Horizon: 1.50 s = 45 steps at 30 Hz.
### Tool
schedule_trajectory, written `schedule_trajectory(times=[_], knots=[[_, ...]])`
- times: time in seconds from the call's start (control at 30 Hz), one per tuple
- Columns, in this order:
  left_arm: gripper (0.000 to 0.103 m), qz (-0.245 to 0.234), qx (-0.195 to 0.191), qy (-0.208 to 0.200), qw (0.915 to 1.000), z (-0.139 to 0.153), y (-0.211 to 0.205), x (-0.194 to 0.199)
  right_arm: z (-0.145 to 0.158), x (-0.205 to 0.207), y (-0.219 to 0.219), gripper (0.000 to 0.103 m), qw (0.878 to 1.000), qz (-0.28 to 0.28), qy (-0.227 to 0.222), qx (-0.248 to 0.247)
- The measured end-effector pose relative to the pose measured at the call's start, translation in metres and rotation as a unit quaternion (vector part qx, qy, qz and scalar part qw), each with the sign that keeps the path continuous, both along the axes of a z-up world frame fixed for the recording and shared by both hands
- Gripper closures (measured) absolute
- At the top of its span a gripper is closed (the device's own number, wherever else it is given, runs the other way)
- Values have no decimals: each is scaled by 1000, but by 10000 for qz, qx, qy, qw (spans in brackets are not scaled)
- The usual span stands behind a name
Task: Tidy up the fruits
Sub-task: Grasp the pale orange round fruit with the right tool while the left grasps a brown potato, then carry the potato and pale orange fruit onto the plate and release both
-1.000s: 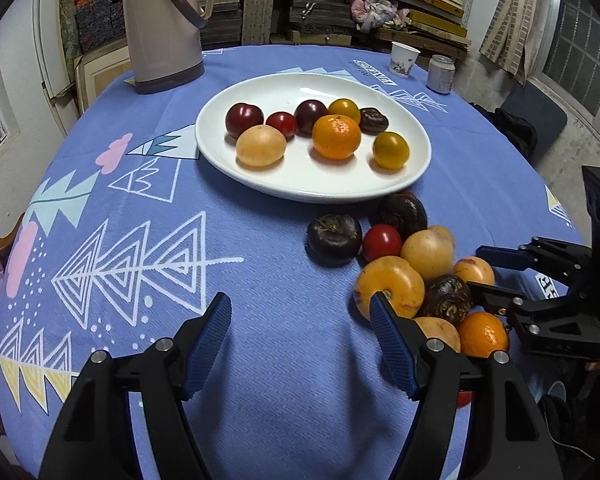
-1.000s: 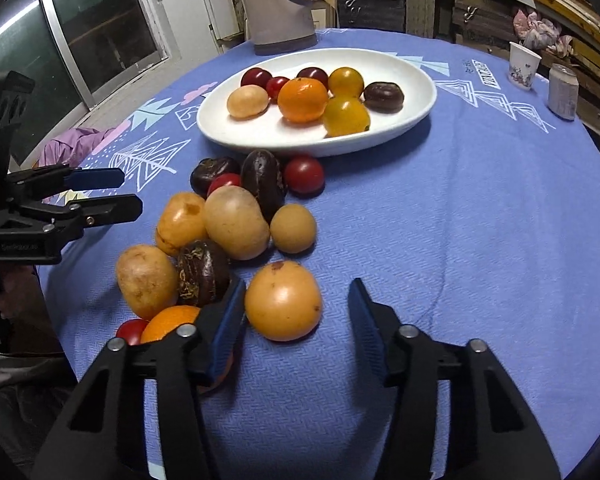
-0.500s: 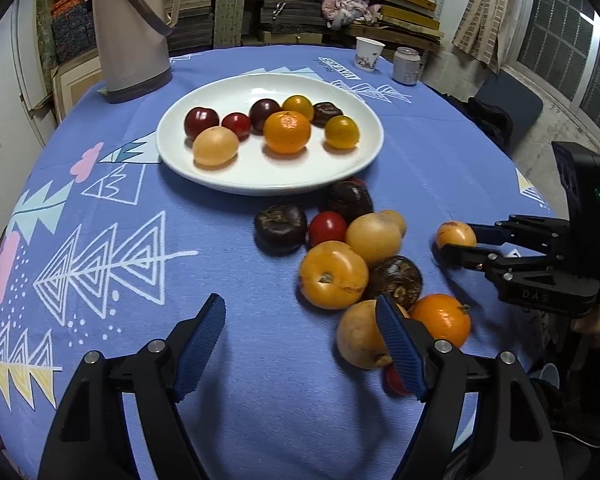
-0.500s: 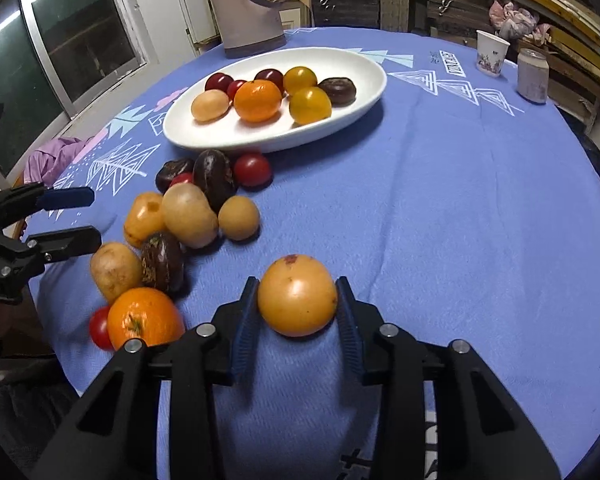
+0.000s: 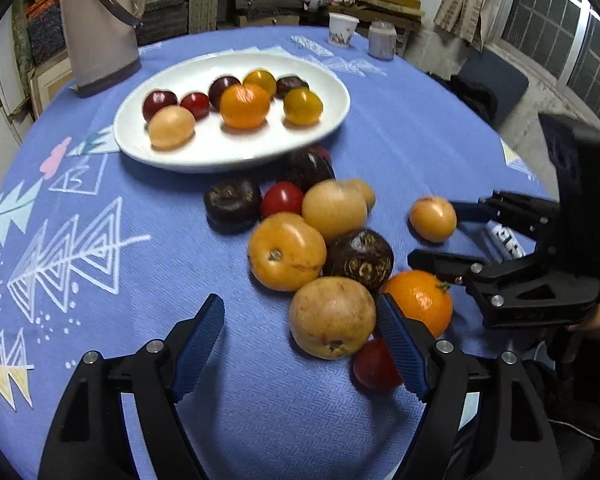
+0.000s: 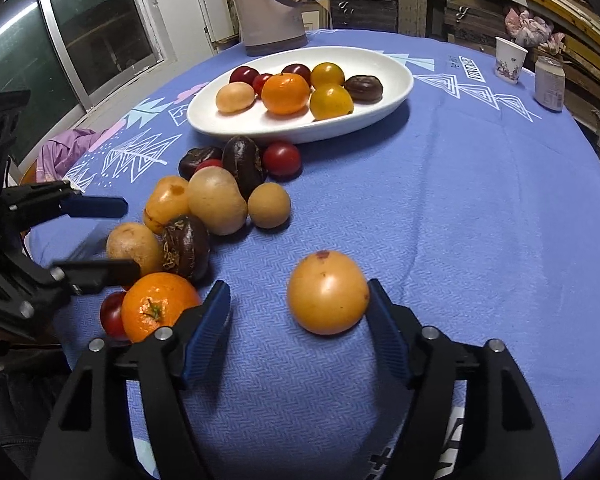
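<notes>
Fruit heaped before the oval white plate [image 6: 396, 92] on a blue patterned tablecloth [image 6: 480, 220].
Seven fruits lie on the plate; a cluster of loose fruit [image 6: 216, 200] sits just before its near rim, one round yellow-orange fruit [image 6: 327, 292] apart nearer the camera, a tall beige jug [image 6: 268, 4] behind the plate.

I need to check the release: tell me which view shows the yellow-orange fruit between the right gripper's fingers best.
The right wrist view: the yellow-orange fruit sits large and unblocked on the cloth inside the opening right gripper. The left wrist view shows the same fruit small, off to the side by that gripper's fingertips.
</notes>
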<state>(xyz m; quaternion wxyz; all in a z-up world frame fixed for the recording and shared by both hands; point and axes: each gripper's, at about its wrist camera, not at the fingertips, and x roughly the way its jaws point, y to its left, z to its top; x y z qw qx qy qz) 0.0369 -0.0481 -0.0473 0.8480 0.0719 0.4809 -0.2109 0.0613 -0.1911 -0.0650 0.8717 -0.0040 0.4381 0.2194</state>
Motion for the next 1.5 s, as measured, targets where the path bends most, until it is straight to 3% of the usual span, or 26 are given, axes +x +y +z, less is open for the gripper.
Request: schedule_trajectory(times=[0.13,0.23,0.5,0.53,0.57,0.7,1.5], knots=[[35,-8,-159,168,9997,-7,1,3,0,0,0,35,10000,-22,2,3],[58,-73,-248,248,9994,-10,0,4,0,0,1,35,10000,-58,-13,-47],[58,-160,-280,162,9993,-11,-1,3,0,2,-4,36,9997,-257,-27,-24],[58,-159,-291,165,9993,-11,-1,3,0,2,-4,55,9996,-284,-68,-52],[58,-158,-293,166,9993,-11,-1,3,0,3,-4,66,9993,-340,-88,-140],[58,-156,-279,161,9994,-11,-1,4,1,1,-1,66,9989,-315,-130,-337],[58,306,-314,-307,9986,27,34,6,38,-2,-9,65,9988,-211,-428,59]])
